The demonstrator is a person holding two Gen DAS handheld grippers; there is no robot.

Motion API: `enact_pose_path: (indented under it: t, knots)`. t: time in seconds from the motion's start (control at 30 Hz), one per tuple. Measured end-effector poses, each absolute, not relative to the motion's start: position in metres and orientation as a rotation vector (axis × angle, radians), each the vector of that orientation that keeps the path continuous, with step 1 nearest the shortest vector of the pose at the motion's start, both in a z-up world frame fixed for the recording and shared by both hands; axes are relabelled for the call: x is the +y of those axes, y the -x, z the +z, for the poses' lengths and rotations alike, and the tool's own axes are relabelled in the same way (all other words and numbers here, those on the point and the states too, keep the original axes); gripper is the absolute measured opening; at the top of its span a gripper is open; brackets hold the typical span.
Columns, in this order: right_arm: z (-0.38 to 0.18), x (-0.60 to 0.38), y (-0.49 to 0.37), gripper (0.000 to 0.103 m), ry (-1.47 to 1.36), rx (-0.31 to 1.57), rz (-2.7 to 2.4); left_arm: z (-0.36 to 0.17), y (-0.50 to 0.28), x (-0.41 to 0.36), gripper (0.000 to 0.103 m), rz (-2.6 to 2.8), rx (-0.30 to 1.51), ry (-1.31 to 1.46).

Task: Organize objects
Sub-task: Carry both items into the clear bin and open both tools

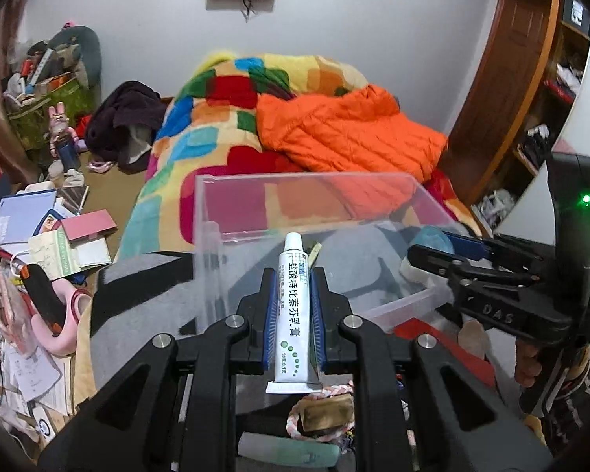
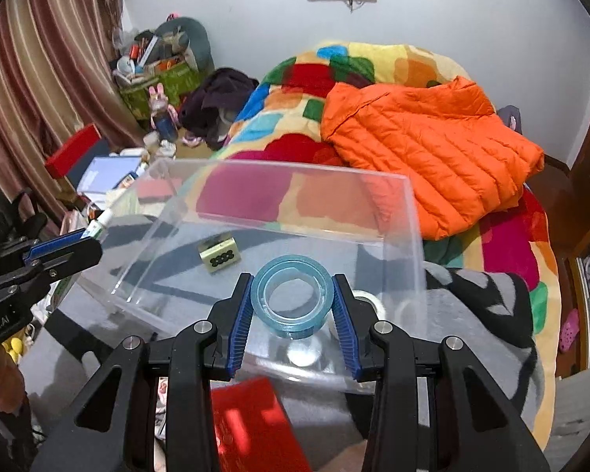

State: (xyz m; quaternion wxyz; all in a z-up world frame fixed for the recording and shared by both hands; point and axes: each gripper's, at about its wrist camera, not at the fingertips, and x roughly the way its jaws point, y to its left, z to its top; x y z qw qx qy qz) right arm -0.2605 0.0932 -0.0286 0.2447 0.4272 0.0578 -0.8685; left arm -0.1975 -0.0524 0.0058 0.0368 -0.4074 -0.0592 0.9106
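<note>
My left gripper [image 1: 293, 306] is clamped on a white ointment tube [image 1: 293, 299], low centre of its view, cap towards the clear plastic box [image 1: 216, 212]. My right gripper [image 2: 293, 303] pinches a blue tape roll [image 2: 291, 299], low centre, over the box's near rim. I judge it best to bring both well inside the walls before releasing, clear of the small green block [image 2: 218, 256] already within. The box sits on grey-black fabric on a bed; a patchwork blanket [image 2: 295, 78] and an orange jacket [image 2: 432, 145] lie beyond, clutter at left.
</note>
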Motion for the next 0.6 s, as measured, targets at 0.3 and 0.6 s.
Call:
enact_pose_path:
  t: [0.3, 0.6]
  knots:
    - [-0.037, 0.081, 0.262, 0.036, -1.204, 0.205, -2.347, -0.006, 0.21, -0.041, 0.016, 2.739, -0.131, 1.314]
    - [-0.027, 0.088, 0.252, 0.053, -1.182, 0.187, -2.343, 0.009, 0.192, -0.043, 0.037, 2.745, -0.141, 1.256]
